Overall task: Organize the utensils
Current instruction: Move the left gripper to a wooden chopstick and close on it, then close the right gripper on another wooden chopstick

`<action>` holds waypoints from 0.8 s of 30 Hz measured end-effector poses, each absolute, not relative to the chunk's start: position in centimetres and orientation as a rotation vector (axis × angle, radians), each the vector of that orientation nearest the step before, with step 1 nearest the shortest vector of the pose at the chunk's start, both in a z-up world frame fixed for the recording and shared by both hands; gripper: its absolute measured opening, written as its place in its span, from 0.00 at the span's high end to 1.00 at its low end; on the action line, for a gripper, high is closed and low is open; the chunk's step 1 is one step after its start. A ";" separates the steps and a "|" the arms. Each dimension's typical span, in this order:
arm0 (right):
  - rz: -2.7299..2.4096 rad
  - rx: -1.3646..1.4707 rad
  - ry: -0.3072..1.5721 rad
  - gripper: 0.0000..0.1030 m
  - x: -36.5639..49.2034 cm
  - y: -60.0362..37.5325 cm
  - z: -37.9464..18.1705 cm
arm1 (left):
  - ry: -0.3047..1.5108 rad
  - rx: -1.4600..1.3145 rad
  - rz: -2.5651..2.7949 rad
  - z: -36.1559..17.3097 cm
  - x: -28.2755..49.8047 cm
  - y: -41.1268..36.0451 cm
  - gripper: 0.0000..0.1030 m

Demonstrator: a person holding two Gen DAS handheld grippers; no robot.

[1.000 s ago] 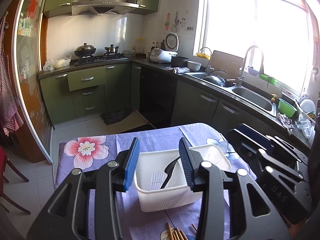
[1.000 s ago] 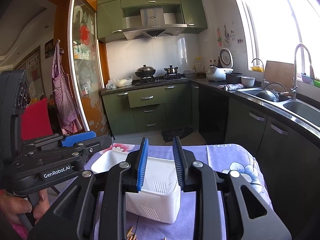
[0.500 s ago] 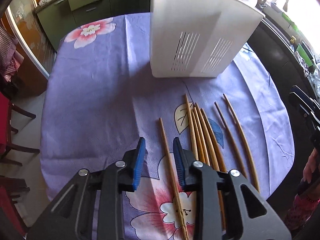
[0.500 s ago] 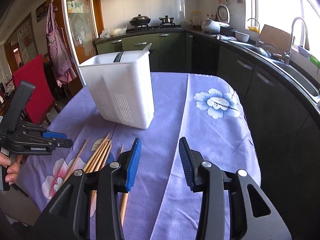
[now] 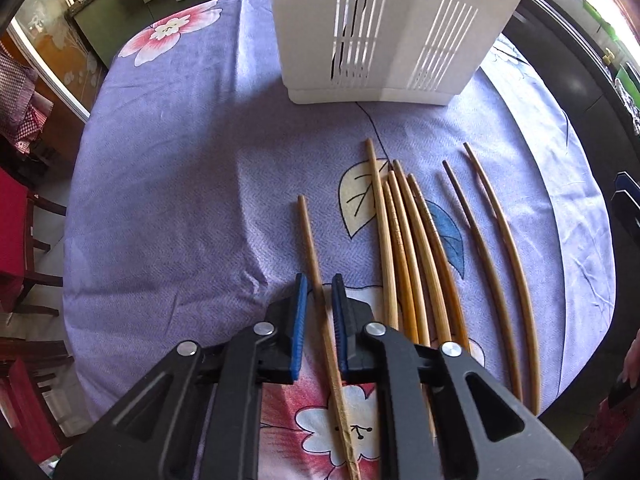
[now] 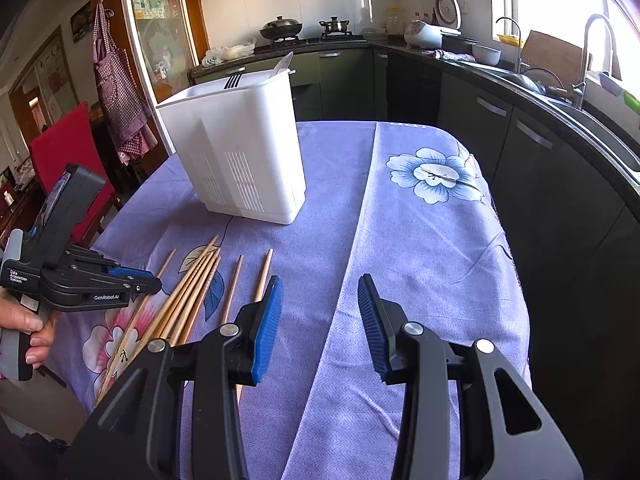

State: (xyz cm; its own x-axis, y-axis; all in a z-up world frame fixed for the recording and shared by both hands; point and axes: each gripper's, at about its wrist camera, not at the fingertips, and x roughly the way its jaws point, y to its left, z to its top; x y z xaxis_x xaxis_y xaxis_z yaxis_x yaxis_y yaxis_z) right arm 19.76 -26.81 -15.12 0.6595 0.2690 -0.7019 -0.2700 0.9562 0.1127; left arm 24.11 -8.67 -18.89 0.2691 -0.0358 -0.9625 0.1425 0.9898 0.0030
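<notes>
Blue-padded, the left claw (image 5: 319, 300) straddles a single chopstick (image 5: 310, 240), its jaws narrowed around the shaft but with slivers of gap showing either side, so it has not yet clamped. The right claw (image 6: 320, 312) hangs spread wide and empty over the table (image 6: 420, 260), on the far side of the chopsticks from the left one.

To finish this pick well, I would close squarely on the shaft and lift level, since a thin round stick may roll or pivot in flat pads.

That chopstick is pale wood, slim and tapering, lying apart on the purple flowered cloth in front of the white bin (image 5: 384, 32). To its right, also short of the bin, a bundle of chopsticks (image 5: 408, 240) lies touching, then two more chopsticks (image 5: 492, 240) beyond. The bin is slotted plastic, upright, with something dark inside behind the slots.
</notes>
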 end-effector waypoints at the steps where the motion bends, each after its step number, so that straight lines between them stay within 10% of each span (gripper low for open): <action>1: 0.310 -0.008 0.798 0.63 19.9 -26.5 -15.1 | 1.293 0.095 -0.122 -18.9 24.1 -8.7 0.92; 24: 0.326 -0.138 1.024 0.65 26.3 -18.6 -21.1 | 1.091 0.097 -0.176 -14.3 22.7 -6.4 0.94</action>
State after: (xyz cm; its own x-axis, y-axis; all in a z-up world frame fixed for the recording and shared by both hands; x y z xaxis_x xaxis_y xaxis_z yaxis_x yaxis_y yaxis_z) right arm 26.29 -18.62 -21.14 0.4766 0.2015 -0.8557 -0.3299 0.9432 0.0384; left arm 22.68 -6.45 -14.28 0.4496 -0.0940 -0.8883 0.1896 0.9818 -0.0079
